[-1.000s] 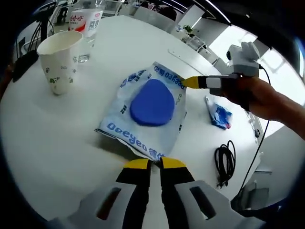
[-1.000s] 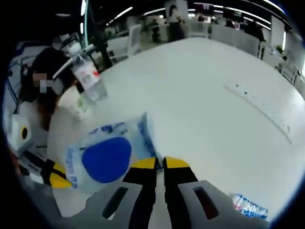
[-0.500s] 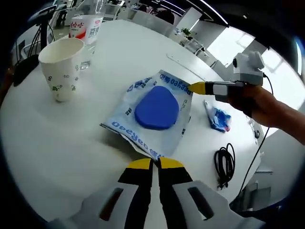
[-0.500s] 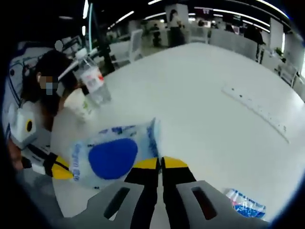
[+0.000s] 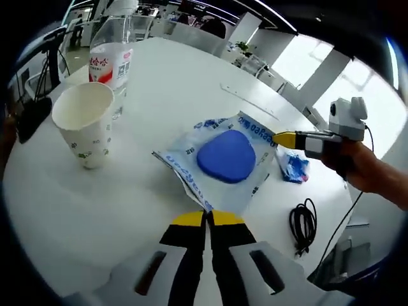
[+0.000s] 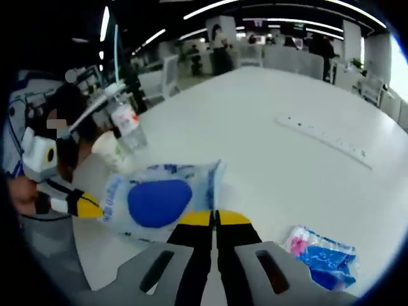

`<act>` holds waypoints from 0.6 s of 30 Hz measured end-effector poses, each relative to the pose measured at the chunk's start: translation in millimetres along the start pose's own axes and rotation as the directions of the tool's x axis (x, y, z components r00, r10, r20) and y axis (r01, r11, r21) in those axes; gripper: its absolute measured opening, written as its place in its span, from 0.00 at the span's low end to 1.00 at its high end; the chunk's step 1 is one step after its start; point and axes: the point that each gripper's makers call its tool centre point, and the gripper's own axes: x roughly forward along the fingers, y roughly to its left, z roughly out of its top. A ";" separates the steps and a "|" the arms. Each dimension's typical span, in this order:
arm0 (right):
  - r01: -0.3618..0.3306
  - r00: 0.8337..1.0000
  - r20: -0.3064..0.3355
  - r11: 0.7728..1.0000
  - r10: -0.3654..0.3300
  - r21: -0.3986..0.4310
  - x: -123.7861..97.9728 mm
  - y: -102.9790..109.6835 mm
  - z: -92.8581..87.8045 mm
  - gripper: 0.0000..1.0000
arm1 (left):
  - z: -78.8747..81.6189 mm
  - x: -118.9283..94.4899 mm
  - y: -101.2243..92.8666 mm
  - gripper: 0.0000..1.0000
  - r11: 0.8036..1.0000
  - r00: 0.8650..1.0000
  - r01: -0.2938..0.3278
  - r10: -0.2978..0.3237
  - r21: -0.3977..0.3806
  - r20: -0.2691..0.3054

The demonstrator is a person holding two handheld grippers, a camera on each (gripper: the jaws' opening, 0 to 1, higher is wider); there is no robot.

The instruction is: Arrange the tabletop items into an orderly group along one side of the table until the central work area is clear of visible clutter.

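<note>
Tissue pack (image 5: 224, 158) at frame centre is hanging between both closed grippers, left gripper (image 5: 206, 218) and right gripper (image 6: 205, 218) pinching opposite edges, likely for carrying sideways

Grey grippers, black fingers (image 5: 191, 245), yellow tips; arm apparently bare.
</note>
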 end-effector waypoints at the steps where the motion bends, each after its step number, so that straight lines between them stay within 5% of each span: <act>1: 0.007 1.000 0.009 1.000 -0.007 0.017 -3.5 -0.6 -1.6 0.00 | 2.8 0.3 -0.3 0.00 1.000 1.000 0.001 -0.001 0.009 0.002; 18: 0.072 0.991 0.093 0.976 -0.093 0.207 -36.0 4.4 -33.6 0.00 | 53.0 13.5 4.2 0.00 0.997 0.998 0.019 -0.023 0.075 0.050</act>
